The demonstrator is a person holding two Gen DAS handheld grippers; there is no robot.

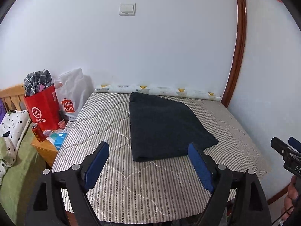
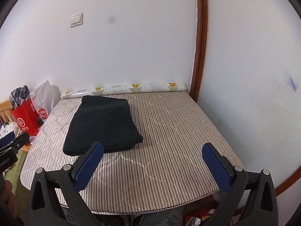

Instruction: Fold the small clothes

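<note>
Dark folded garment (image 1: pixel 165 128), one piece, flat on striped quilted surface (image 1: pixel 105 124), toward twelve o'clock of two hand-held grippers, left hand-held gripper (image 1: pixel 148 150) spread and empty, right hand-held gripper (image 2: pixel 152 150) spread and empty, two bags at ten o'clock.

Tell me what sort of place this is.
Probably a bedroom at home: a striped quilted pad bears folded dark clothing, a bed with a wooden headboard stands alongside, and shopping bags crowd a nightstand.

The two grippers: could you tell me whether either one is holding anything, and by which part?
Nothing is held. The left gripper and right gripper are both open and empty; the folded dark garment lies free on the striped pad.
</note>
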